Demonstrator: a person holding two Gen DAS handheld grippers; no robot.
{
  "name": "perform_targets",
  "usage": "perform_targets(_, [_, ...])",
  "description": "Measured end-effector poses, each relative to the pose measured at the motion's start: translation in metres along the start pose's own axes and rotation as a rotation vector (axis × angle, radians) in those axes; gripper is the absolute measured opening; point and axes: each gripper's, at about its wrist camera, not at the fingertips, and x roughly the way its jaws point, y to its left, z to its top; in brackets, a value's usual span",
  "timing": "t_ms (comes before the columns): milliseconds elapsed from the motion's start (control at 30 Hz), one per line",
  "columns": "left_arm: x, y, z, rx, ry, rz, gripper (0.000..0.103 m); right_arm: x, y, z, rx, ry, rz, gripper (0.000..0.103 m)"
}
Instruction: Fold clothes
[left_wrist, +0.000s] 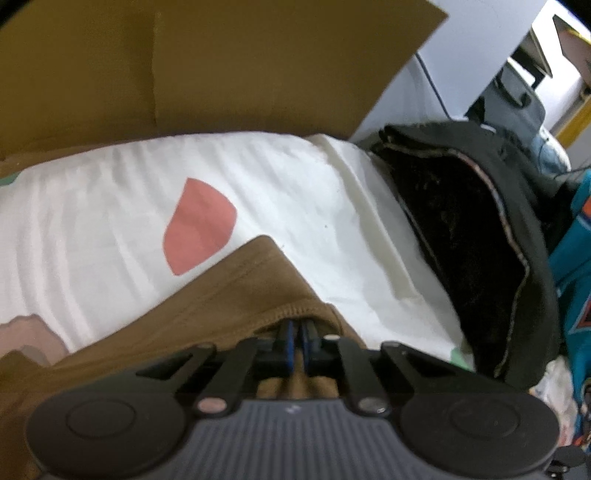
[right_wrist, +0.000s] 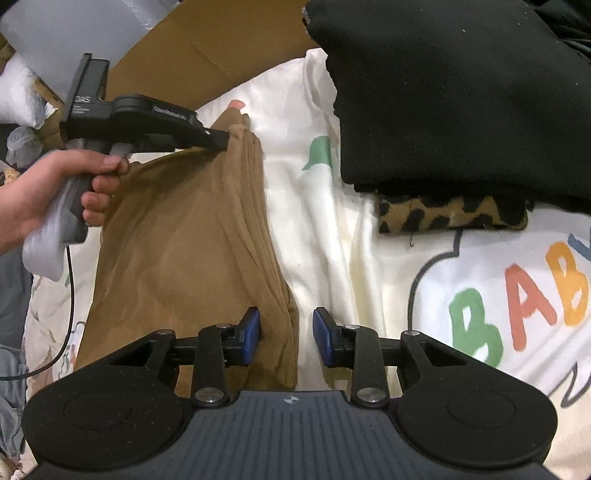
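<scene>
A brown garment (right_wrist: 192, 240) lies lengthwise on a white printed bedsheet (right_wrist: 321, 236), folded into a long strip. My left gripper (left_wrist: 297, 334) is shut on the brown garment (left_wrist: 236, 291) at its far hem, blue pads pressed together under the fabric edge. In the right wrist view a hand holds that left gripper (right_wrist: 221, 142) pinching the garment's far end. My right gripper (right_wrist: 286, 334) is open at the near end, its blue fingers (right_wrist: 251, 332) straddling the garment's right edge, with cloth between them.
A folded black garment (right_wrist: 461, 96) rests on a leopard-print one (right_wrist: 450, 216) at the right of the bed. A cardboard sheet (left_wrist: 192, 70) stands behind the bed. Clutter and a teal item (left_wrist: 576, 266) lie off the right edge; a cable (right_wrist: 70, 306) hangs left.
</scene>
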Motion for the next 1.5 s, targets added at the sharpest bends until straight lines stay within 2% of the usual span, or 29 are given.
perform_targets(100, [-0.016, 0.008, 0.001, 0.015, 0.014, 0.037, 0.017, -0.002, -0.003, -0.003, 0.015, 0.001, 0.000, 0.037])
perform_targets(133, [-0.023, 0.014, 0.002, -0.002, 0.014, 0.028, 0.018, -0.005, -0.001, -0.005, 0.021, -0.005, -0.004, 0.037])
perform_targets(167, [-0.031, 0.020, 0.002, -0.013, 0.015, 0.030, 0.024, -0.008, 0.001, -0.007, 0.027, -0.010, -0.007, 0.037])
perform_targets(200, [-0.041, 0.025, 0.002, -0.008, 0.012, 0.047, 0.029, -0.011, 0.003, -0.009, 0.033, -0.016, -0.001, 0.037])
perform_targets(300, [-0.072, 0.040, 0.000, 0.029, -0.004, 0.098, 0.035, -0.012, 0.011, -0.015, 0.040, -0.013, 0.022, 0.037])
perform_targets(400, [-0.095, 0.061, -0.005, 0.031, -0.012, 0.145, 0.043, -0.007, 0.019, -0.014, -0.005, -0.003, 0.006, 0.036])
perform_targets(500, [-0.112, 0.087, -0.015, 0.005, -0.024, 0.209, 0.050, -0.007, 0.019, -0.007, -0.004, -0.014, 0.000, 0.036])
perform_targets(600, [-0.117, 0.113, -0.029, -0.048, -0.013, 0.261, 0.051, -0.007, 0.019, -0.001, -0.003, -0.024, -0.007, 0.036])
perform_targets(667, [-0.114, 0.128, -0.037, -0.089, 0.003, 0.265, 0.052, -0.004, 0.018, 0.001, -0.011, -0.015, -0.015, 0.036])
perform_targets(800, [-0.096, 0.152, -0.052, -0.186, 0.045, 0.202, 0.054, 0.004, 0.018, 0.002, -0.022, 0.008, -0.032, 0.036])
perform_targets(900, [-0.085, 0.168, -0.058, -0.271, 0.034, 0.138, 0.046, 0.005, 0.017, 0.001, -0.027, 0.016, -0.039, 0.037])
perform_targets(967, [-0.085, 0.174, -0.055, -0.284, 0.012, 0.124, 0.035, 0.006, 0.017, 0.001, -0.030, 0.022, -0.044, 0.035])
perform_targets(1000, [-0.086, 0.177, -0.052, -0.285, 0.007, 0.111, 0.033, 0.007, 0.016, 0.001, -0.032, 0.025, -0.046, 0.035])
perform_targets(1133, [-0.090, 0.182, -0.042, -0.265, 0.003, 0.096, 0.032, 0.008, 0.015, 0.000, -0.039, 0.036, -0.055, 0.034])
perform_targets(1233, [-0.097, 0.179, -0.043, -0.262, -0.006, 0.103, 0.043, 0.006, 0.015, 0.001, -0.038, 0.044, -0.058, 0.034])
perform_targets(1267, [-0.099, 0.180, -0.045, -0.273, -0.003, 0.098, 0.054, 0.005, 0.015, 0.001, -0.037, 0.047, -0.058, 0.034])
perform_targets(1300, [-0.101, 0.180, -0.048, -0.275, 0.008, 0.094, 0.057, 0.004, 0.014, 0.002, -0.034, 0.048, -0.055, 0.034])
perform_targets(1500, [-0.123, 0.173, -0.080, -0.311, 0.029, 0.040, 0.057, 0.002, 0.017, 0.007, -0.049, 0.073, -0.053, 0.034])
